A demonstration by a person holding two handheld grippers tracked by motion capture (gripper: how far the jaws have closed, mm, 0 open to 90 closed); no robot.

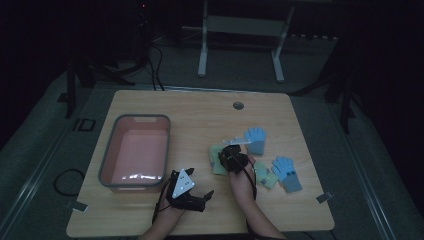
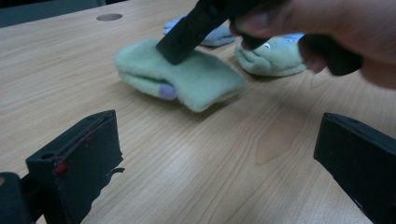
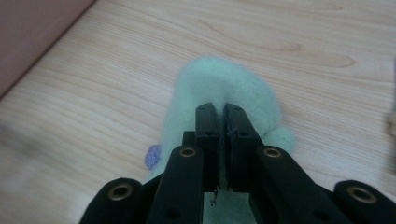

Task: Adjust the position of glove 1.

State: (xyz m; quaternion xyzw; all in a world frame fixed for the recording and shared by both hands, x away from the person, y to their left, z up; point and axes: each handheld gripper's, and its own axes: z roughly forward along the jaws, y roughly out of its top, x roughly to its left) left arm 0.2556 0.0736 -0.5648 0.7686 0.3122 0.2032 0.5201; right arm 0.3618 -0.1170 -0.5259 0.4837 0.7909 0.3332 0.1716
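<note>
dim lab or workroom: wooden desk (image 1: 200, 110) with cable hole (image 1: 238, 105), floor cables (image 1: 155, 70), metal stand (image 1: 240, 30).

A pink bin (image 1: 135, 150) with a grey rim is set on the left part of the wooden worktop (image 1: 200, 112). Two blue gloves (image 1: 256, 140) (image 1: 286, 172) are laid at the right, apart from each other.

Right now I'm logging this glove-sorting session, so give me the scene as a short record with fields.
surface: wooden table
container: pink bin, left part of the table
right gripper: jaws shut on the green glove, pinching its fabric
left gripper: jaws open, nothing between them, low over the table near the front edge
green glove detail: small purple patch on one side
other gloves: a second green glove, two blue gloves to the right
bin contents: cannot tell
</note>
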